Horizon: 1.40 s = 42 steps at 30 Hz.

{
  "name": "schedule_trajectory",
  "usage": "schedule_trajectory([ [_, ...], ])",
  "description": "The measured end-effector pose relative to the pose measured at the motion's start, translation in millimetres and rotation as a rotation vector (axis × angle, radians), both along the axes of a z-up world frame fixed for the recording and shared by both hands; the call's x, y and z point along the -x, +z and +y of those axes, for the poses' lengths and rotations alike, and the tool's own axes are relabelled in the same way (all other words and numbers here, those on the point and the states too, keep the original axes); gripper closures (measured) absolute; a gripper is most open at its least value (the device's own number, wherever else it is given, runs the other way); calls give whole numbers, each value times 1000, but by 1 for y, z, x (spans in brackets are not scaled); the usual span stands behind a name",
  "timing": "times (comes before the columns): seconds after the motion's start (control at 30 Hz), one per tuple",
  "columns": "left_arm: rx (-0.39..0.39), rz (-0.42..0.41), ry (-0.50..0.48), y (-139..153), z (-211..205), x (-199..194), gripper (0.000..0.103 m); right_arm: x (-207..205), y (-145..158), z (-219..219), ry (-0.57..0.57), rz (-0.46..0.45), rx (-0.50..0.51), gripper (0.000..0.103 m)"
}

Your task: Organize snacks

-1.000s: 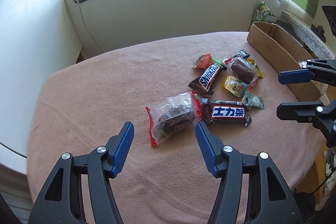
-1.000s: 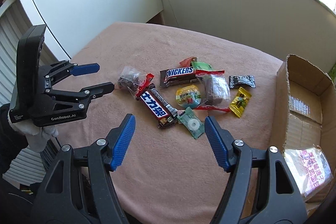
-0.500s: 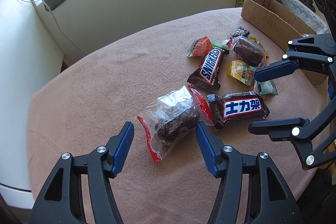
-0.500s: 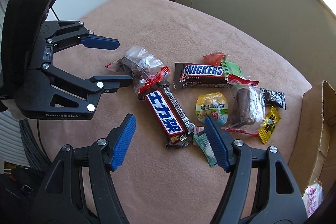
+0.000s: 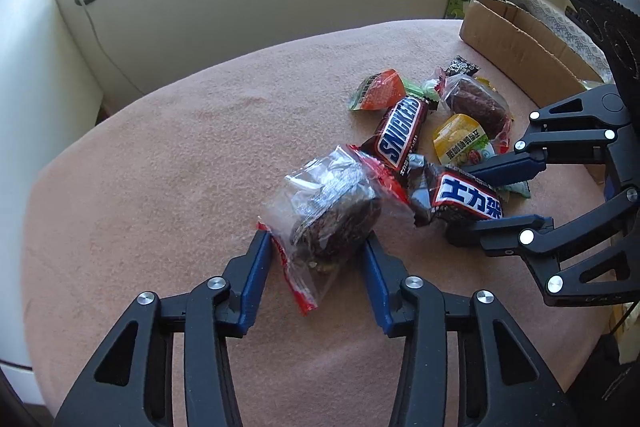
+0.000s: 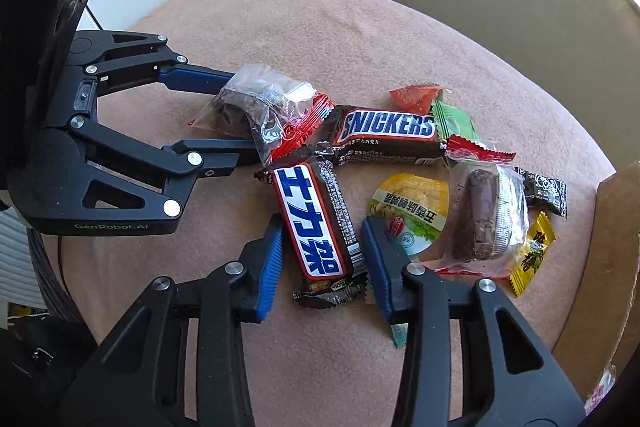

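Observation:
A brown cake in a clear wrapper with red ends (image 5: 332, 215) lies on the pink tablecloth (image 5: 180, 167). My left gripper (image 5: 316, 239) straddles it, jaws closing, both blue pads touching the packet. Beside it lies a Snickers bar with Chinese lettering (image 6: 312, 223). My right gripper (image 6: 322, 227) is around that bar, jaws closing, with the pads against its two long sides. The wrapper tail sticks out below the pads. In the right wrist view the left gripper (image 6: 236, 113) shows at the left.
More snacks lie close behind: an English-lettered Snickers bar (image 6: 388, 131), a second wrapped cake (image 6: 488, 219), a yellow-green jelly cup (image 6: 412, 207), an orange packet (image 6: 412, 95) and small sachets. An open cardboard box (image 6: 616, 227) stands at the right table edge.
Both grippers came down onto the pile and narrowed their jaws: the left around the wrapped cake, the right around the Chinese-lettered Snickers bar.

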<state>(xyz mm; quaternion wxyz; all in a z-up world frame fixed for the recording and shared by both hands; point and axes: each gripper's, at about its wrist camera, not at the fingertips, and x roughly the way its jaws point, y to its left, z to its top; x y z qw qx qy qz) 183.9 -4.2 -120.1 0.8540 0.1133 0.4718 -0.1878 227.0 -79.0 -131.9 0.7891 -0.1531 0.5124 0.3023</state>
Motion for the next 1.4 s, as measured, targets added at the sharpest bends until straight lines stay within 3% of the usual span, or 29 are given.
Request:
schedule_trajectory([
  [0.03, -1, -3, 0, 0, 0, -2, 66, 0, 1, -1, -5, -4, 1, 70],
  [0.23, 35, 24, -2, 0, 9, -6, 67, -2, 4, -10, -25, 2, -20, 72],
  [0.3, 6, 12, 1, -1, 7, -3, 64, -3, 5, -14, -39, 11, -33, 72],
  [0.43, -26, -28, 9, 5, -2, 1, 39, -1, 11, -25, -45, 8, -40, 72],
  [0.5, -7, -41, -3, 10, -5, 0, 39, 2, 17, -31, -47, 9, -55, 72],
  [0.63, -49, -55, -23, 8, -18, -9, 38, 8, 28, -42, -53, 3, -73, 72],
  [0.8, -33, -23, -27, 2, -25, -23, 38, 13, 36, -51, -66, -5, -86, 72],
  [0.83, -26, -7, -24, 0, -26, -25, 39, 14, 37, -54, -72, -5, -90, 72],
  [0.87, -26, 0, -18, -3, -26, -26, 48, 13, 37, -57, -78, -4, -94, 72],
  [0.97, 14, 7, 1, -3, -22, -24, 62, 19, 36, -60, -101, 2, -107, 72],
  [1.03, 23, 9, 13, -2, -20, -23, 67, 19, 35, -64, -107, 4, -114, 72],
  [1.2, 76, 26, 67, 3, -8, -16, 68, 21, 40, -73, -129, -6, -137, 72],
  [1.4, 145, -42, 92, 36, -4, -5, 70, 26, 58, -88, -167, -32, -165, 72],
])
